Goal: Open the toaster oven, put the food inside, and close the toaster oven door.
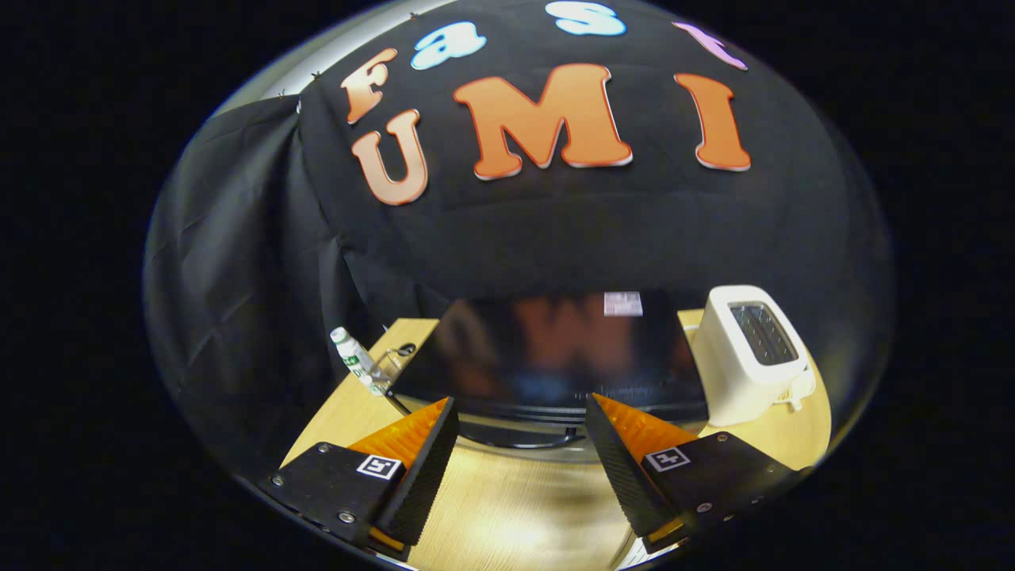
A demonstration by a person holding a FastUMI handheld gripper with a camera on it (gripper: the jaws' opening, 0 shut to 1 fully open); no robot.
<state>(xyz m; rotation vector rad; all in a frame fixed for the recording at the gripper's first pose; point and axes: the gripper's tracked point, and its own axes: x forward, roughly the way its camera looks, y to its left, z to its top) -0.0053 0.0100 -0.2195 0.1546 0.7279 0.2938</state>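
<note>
The claw [519, 420] is seen released, its fingers spread wide with nothing between them, held above a light wooden surface [515, 507]. Just ahead of the fingertips the toaster oven [547, 357] is found, its dark glossy top reflecting the booth wall; its front and door are largely cut off behind the fingers, so the door's position cannot be determined. A white slot toaster [749, 353] stands just beside it on the right. A small white bottle [357, 361] is noted tilted at the left, beside a blurred dark item that cannot be identified.
</note>
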